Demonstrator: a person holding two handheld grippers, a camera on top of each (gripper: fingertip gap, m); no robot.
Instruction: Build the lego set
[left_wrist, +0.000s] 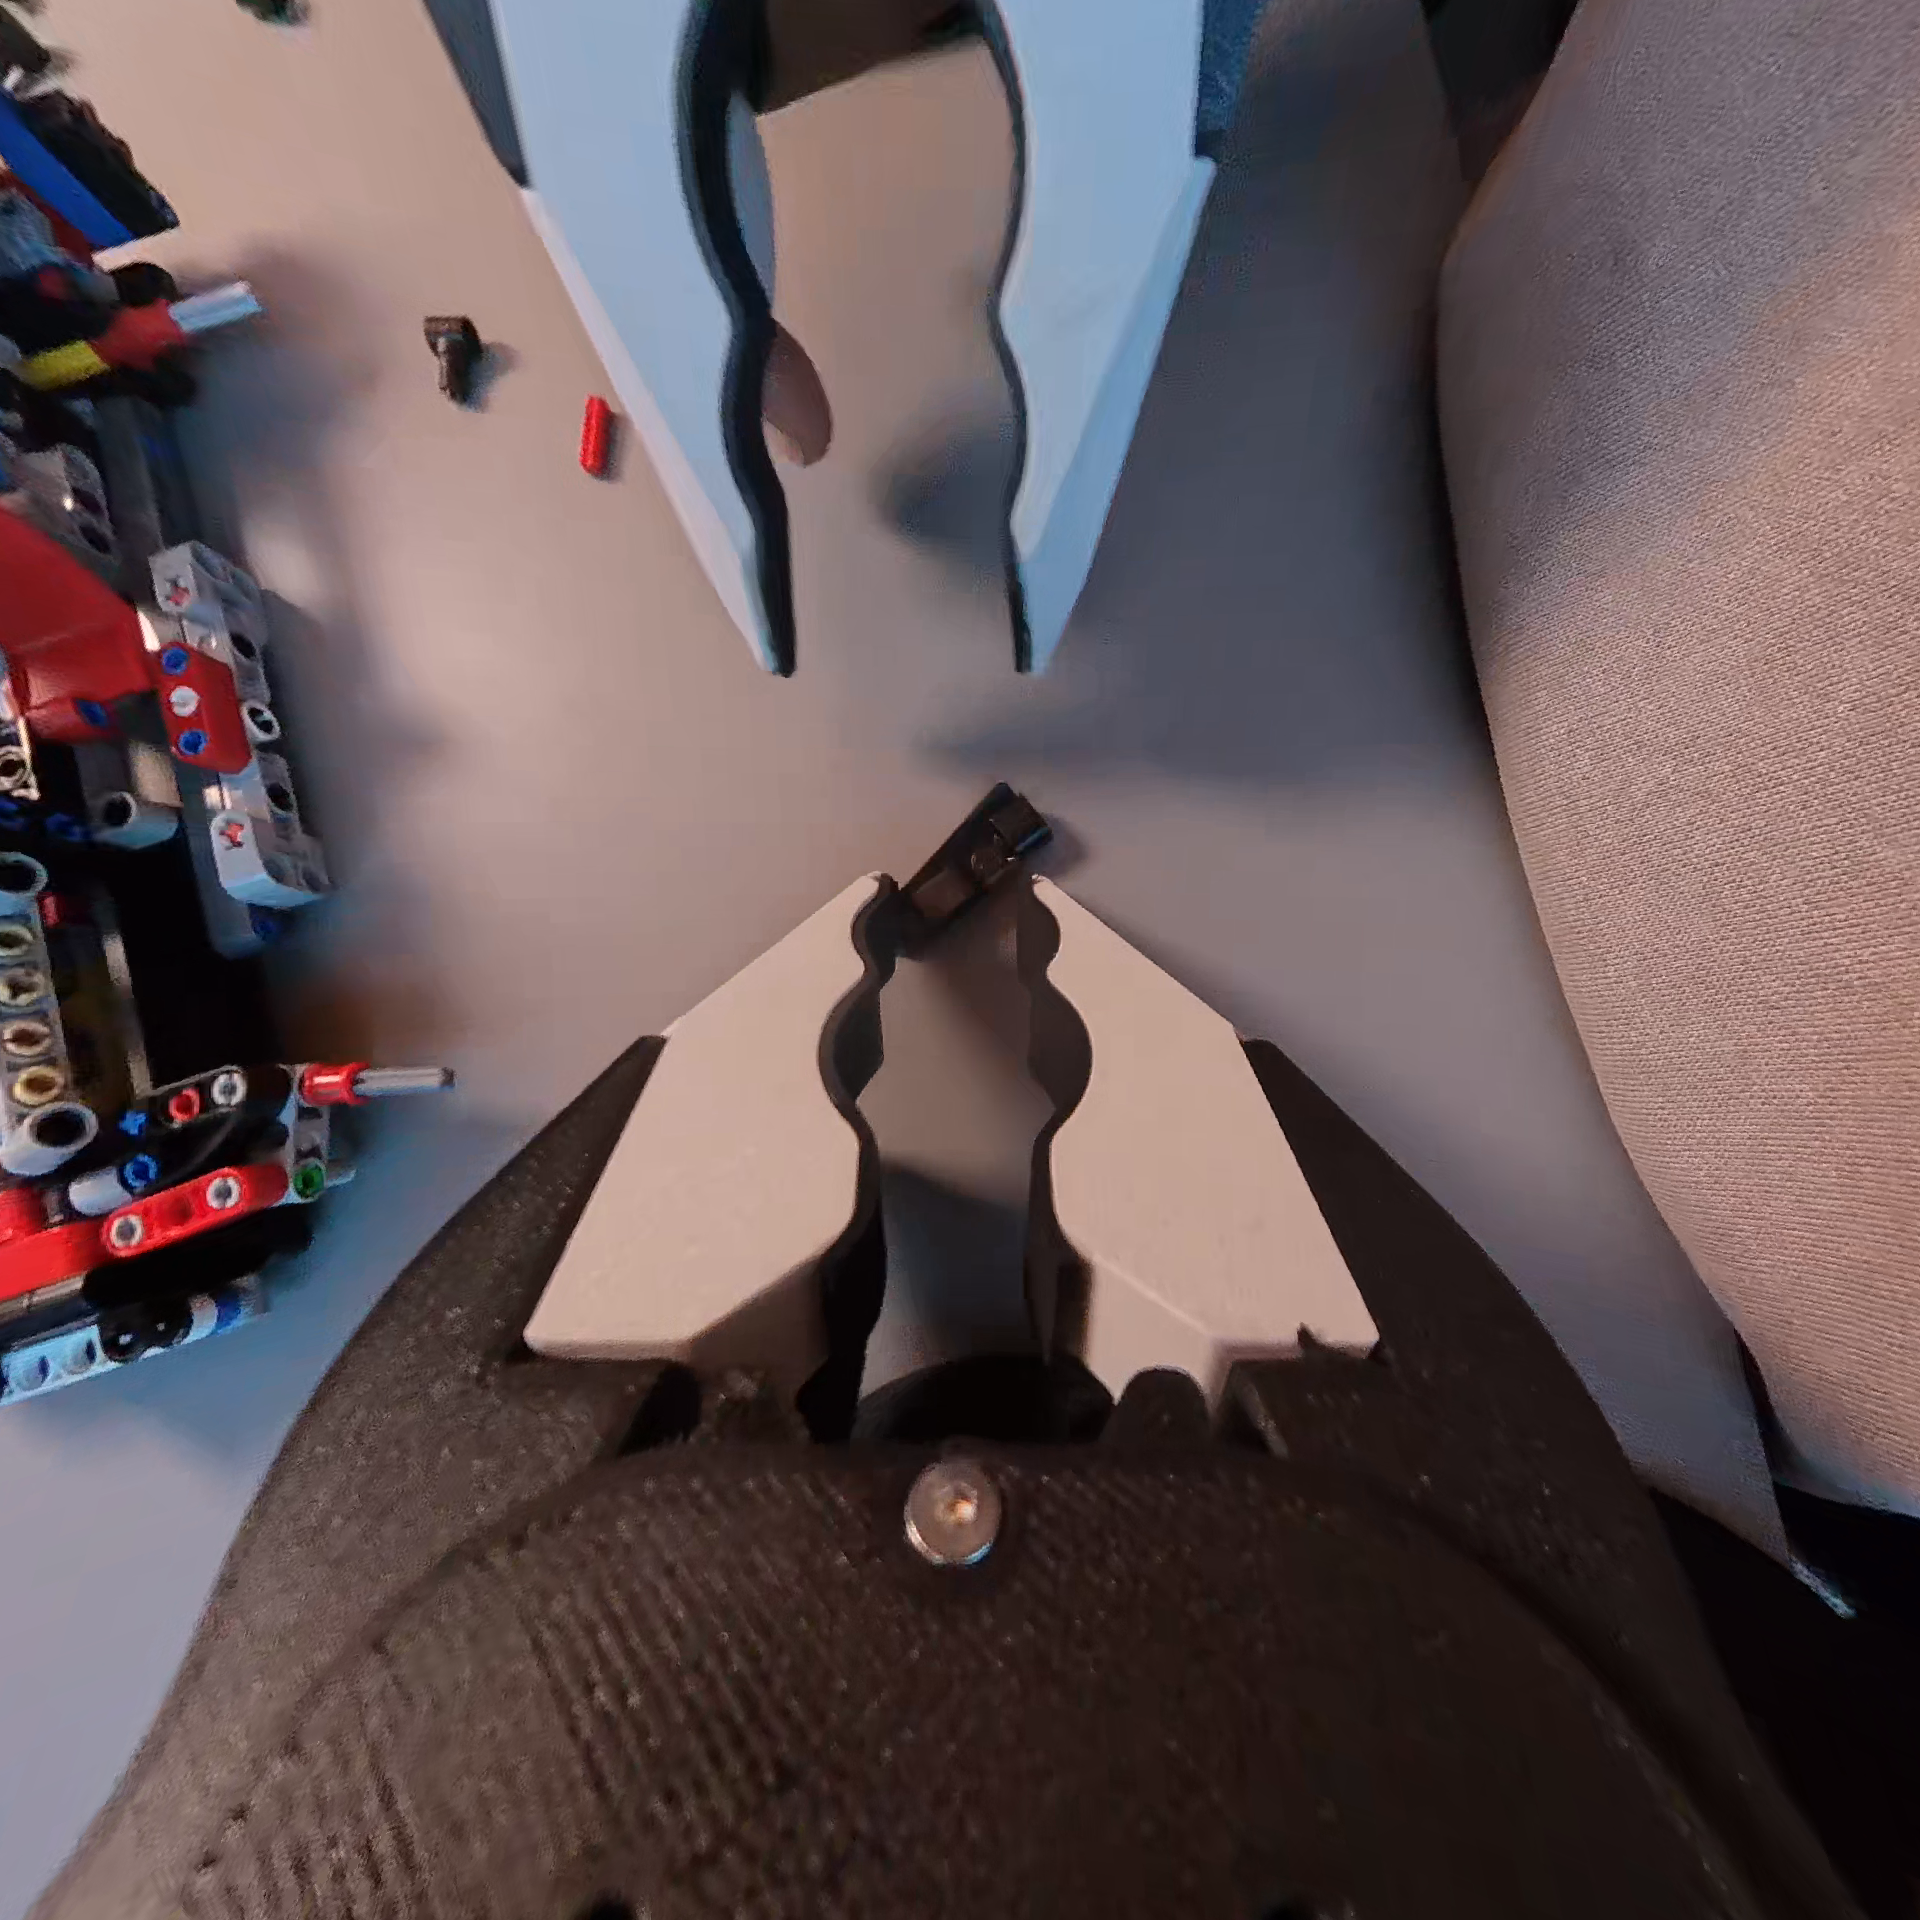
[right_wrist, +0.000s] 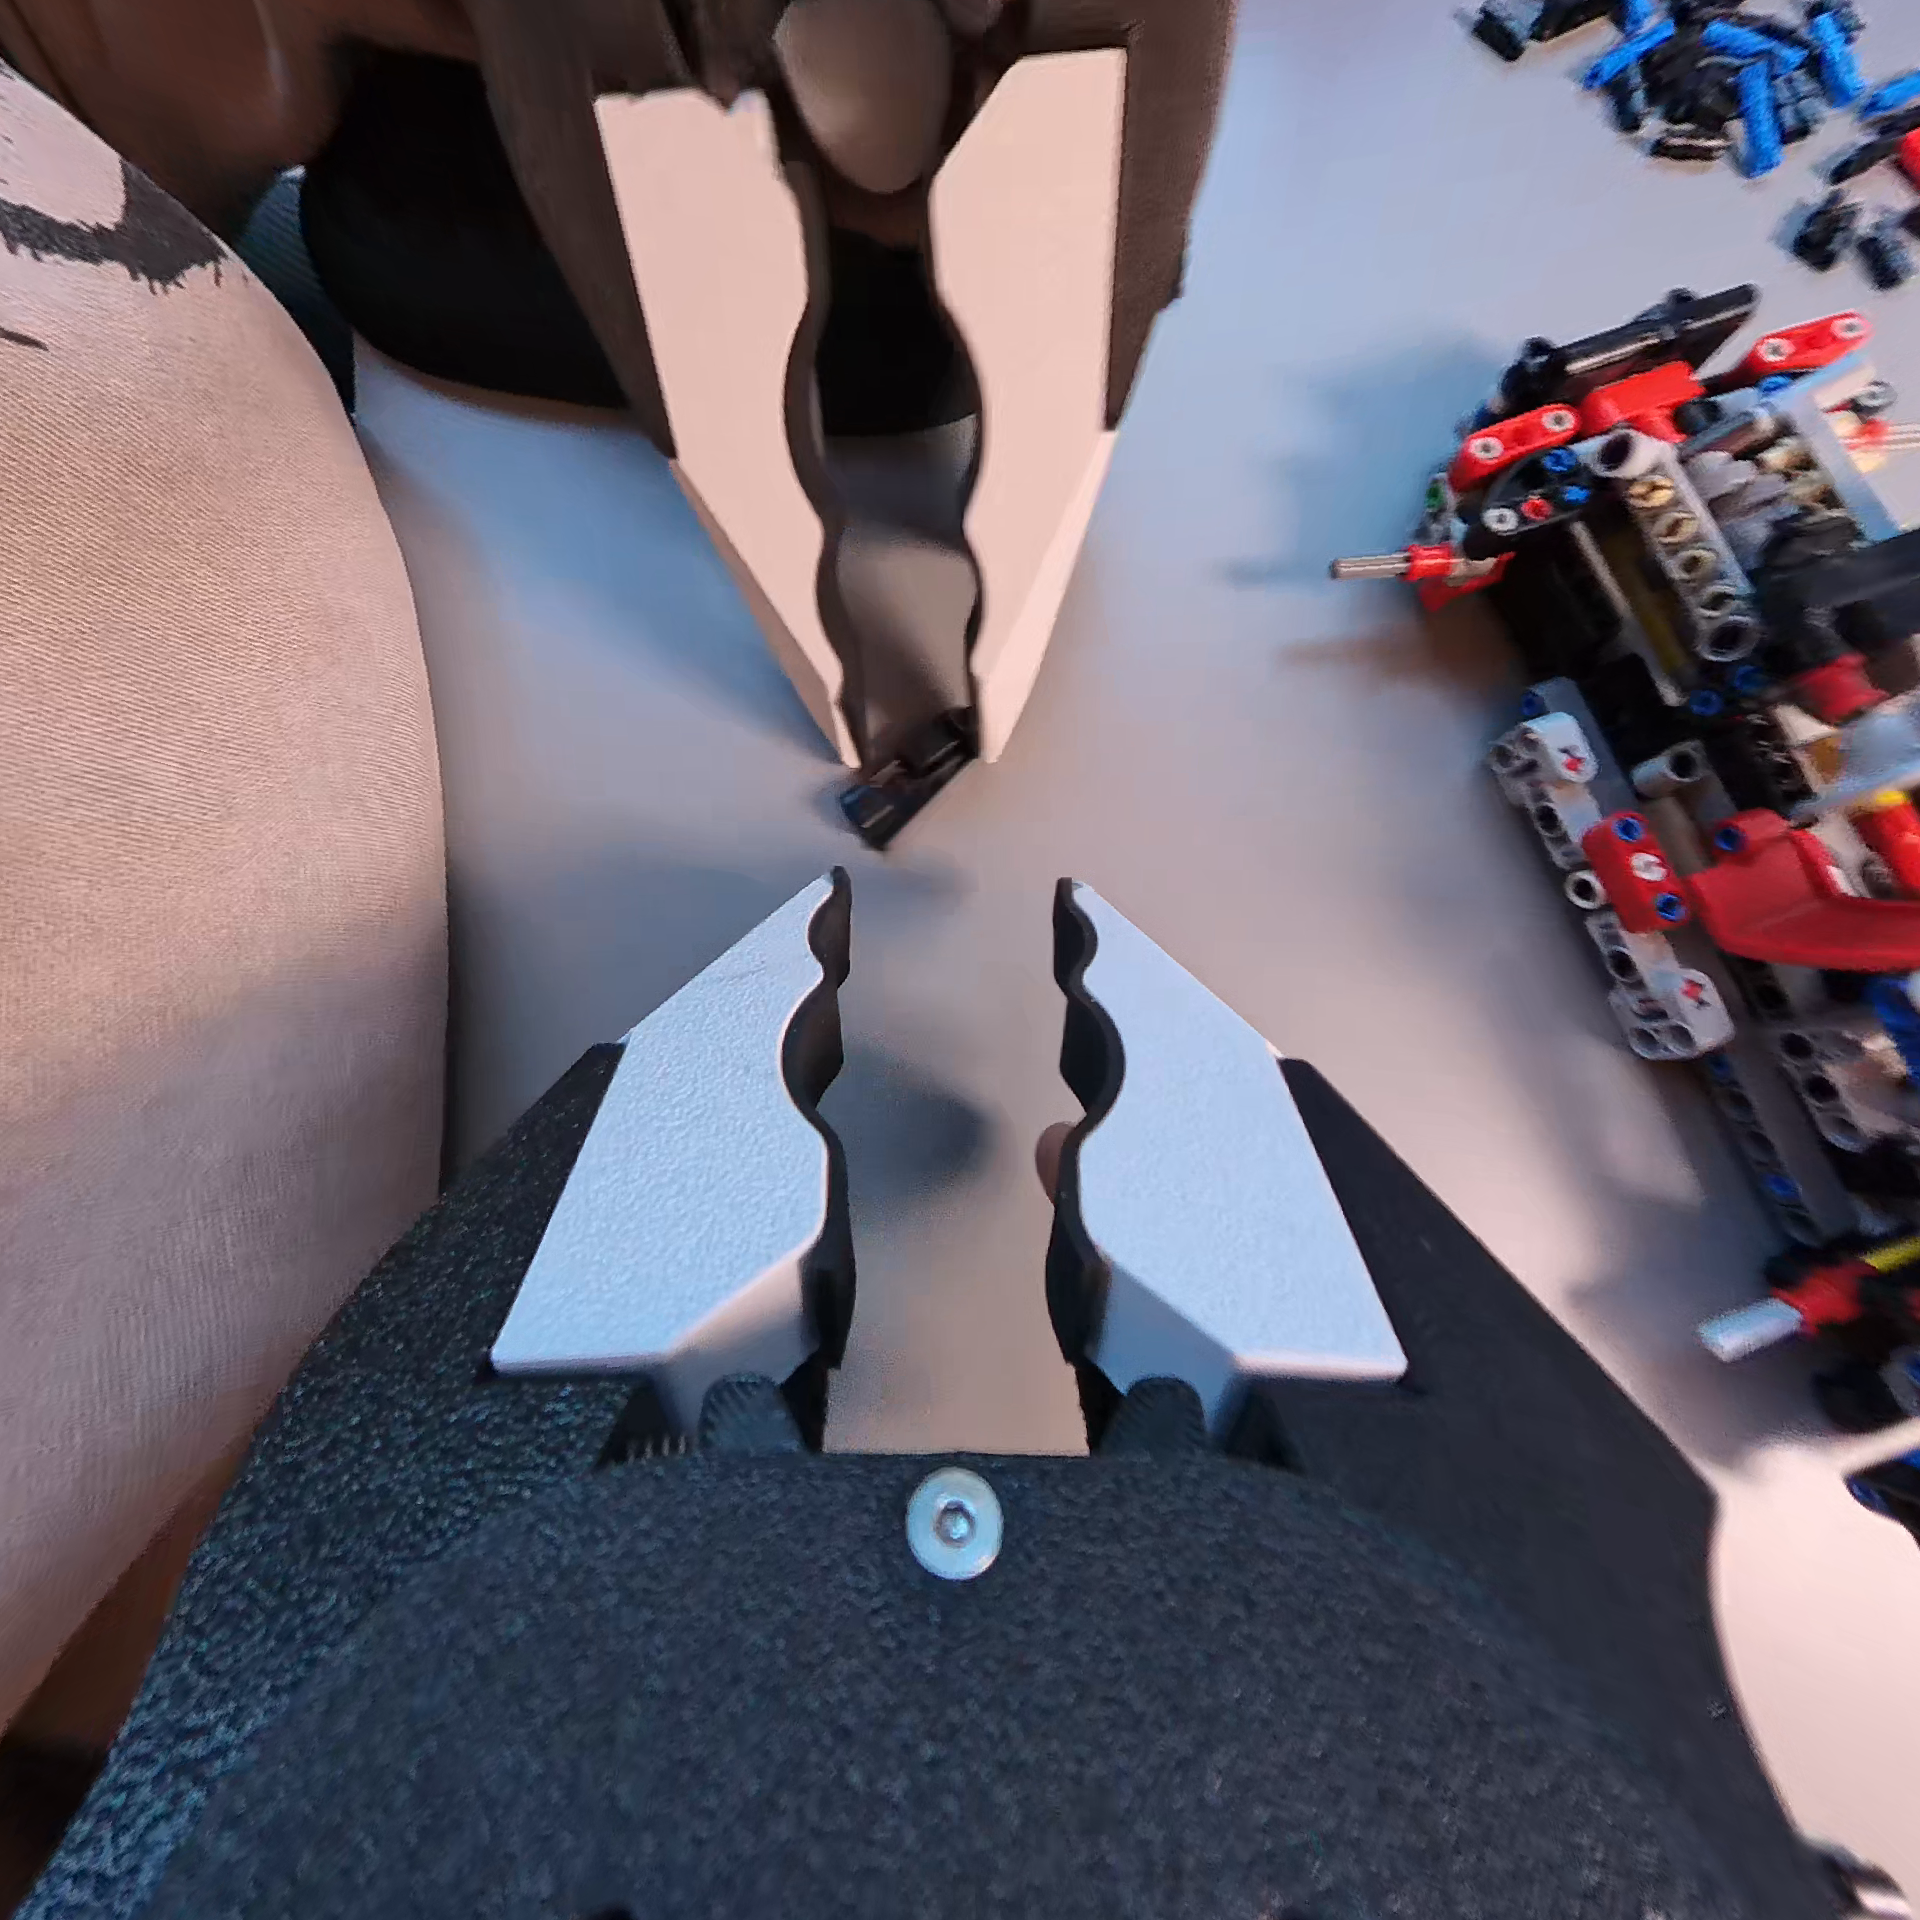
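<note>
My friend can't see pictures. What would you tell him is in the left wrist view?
The left gripper pinches a small black lego piece at its fingertips above a pale table. The right gripper points at it from across, jaws open and empty. A half-built red and grey lego model sits at the left edge, with a small red pin loose nearby.

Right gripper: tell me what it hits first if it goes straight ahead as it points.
Probably the small black piece pinched in the left gripper, which faces the open right gripper head-on; depth between them is unclear.
</note>
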